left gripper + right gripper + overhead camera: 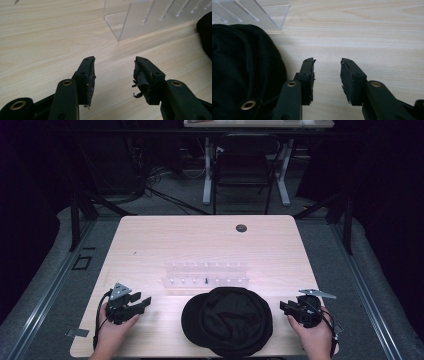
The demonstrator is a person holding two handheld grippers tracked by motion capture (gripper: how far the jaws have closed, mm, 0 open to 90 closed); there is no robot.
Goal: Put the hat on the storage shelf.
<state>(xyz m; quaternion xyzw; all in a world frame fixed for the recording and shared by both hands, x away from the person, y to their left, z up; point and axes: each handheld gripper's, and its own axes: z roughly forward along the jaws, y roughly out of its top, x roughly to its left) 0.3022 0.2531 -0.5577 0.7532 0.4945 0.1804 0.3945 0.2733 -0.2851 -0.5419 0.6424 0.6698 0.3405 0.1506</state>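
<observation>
A black fabric cap (227, 320) lies on the wooden table (200, 240) near its front edge, between my two hands. Left of it, my left gripper (145, 303) rests low over the table, open, nothing between its jaws; in the left gripper view (115, 67) its jaws point at bare wood with the cap's edge (206, 32) at far right. To the cap's right my right gripper (283, 307) is open and empty too; in the right gripper view (327, 65) the cap (239, 72) lies just left of its jaws.
A clear acrylic rack (206, 275) with slots stands behind the cap, holding one small dark piece (205, 280); its corner appears in both gripper views (140, 20) (262, 12). A round grommet (241, 228) sits near the table's far edge. A chair (245, 165) stands beyond.
</observation>
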